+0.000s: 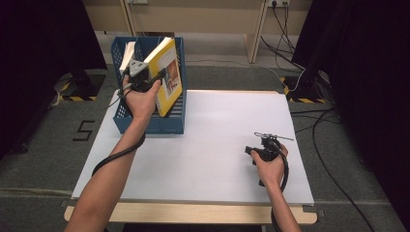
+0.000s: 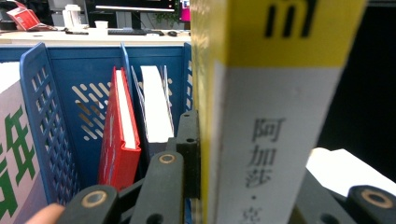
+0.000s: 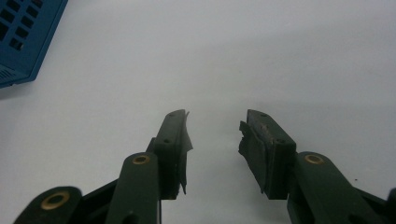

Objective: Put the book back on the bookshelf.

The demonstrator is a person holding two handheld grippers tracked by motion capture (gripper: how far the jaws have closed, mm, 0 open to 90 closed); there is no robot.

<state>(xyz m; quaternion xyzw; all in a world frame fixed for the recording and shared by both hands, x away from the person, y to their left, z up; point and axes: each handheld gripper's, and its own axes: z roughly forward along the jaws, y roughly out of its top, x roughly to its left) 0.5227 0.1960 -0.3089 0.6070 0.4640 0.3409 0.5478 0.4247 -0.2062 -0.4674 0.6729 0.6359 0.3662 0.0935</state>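
The yellow book (image 1: pixel 167 77) tilts over the blue rack (image 1: pixel 150 123) — left gripper (image 1: pixel 155 79) clamped on it; right gripper (image 3: pixel 215 140) — fingers apart — over the white surface (image 1: pixel 208 140).

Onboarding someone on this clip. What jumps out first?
The yellow book, clamped in the left hand-held gripper and held tilted over the blue file basket at the table's far left corner. In the left gripper view its white spine stands close up, with a red book upright in the basket behind. The right hand-held gripper rests open over bare white tabletop.
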